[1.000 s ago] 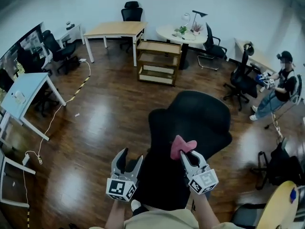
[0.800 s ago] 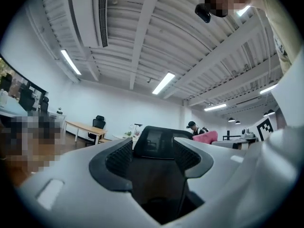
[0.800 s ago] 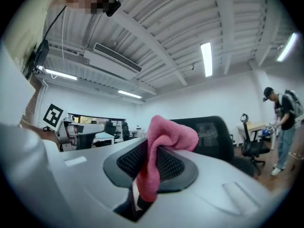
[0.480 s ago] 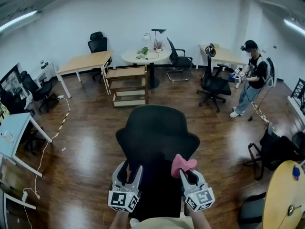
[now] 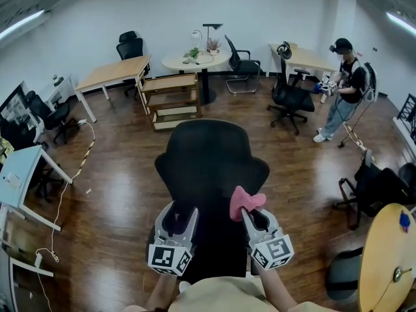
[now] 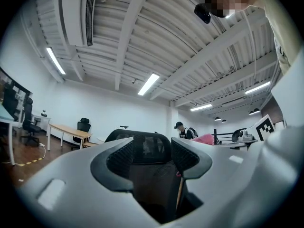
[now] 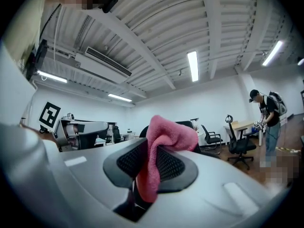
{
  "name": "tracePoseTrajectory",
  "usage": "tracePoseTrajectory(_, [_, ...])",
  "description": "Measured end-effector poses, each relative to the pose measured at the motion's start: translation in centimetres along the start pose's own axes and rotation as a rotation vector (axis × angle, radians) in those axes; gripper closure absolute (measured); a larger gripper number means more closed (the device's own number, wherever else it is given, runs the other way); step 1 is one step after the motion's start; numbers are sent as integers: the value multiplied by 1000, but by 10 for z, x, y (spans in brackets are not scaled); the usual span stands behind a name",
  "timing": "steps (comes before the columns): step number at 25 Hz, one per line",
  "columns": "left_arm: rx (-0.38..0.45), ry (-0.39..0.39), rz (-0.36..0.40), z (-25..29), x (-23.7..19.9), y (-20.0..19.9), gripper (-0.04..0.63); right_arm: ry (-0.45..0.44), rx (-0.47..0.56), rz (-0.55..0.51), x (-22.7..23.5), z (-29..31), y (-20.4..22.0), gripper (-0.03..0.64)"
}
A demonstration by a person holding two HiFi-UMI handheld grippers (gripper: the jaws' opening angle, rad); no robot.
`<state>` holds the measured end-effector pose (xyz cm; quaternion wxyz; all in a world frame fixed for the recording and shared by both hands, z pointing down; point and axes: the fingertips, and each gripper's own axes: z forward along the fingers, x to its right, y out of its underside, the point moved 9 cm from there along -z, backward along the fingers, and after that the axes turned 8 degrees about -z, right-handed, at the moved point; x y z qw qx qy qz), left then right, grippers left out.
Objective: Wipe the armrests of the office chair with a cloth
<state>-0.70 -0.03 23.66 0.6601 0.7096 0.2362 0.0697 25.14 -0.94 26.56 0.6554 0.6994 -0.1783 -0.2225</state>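
pink cloth (image 7: 167,136) is clamped in our right gripper (image 5: 255,218), bunched above its closed jaws, just over the black office chair (image 5: 211,161). our left gripper (image 5: 179,221) is open and seemingly empty. only the right gripper view shows the cloth's fold running down between the pads.

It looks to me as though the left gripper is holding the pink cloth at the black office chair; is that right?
Not quite. The right gripper holds the cloth, with its jaws shut on it, as the right gripper view shows. The left gripper is open and grips nothing. The rest stands: the cloth is pink and is held at the black chair.
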Motion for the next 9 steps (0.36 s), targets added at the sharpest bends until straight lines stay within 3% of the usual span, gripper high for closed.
tracePoseTrajectory(5, [-26, -41, 8, -13, -4, 2, 376, -14, -5, -34, -16, 3, -8, 557])
tracePoseTrajectory(9, [-105, -86, 138, -23, 2, 14, 357, -3, -13, -54, -23, 0, -13, 557])
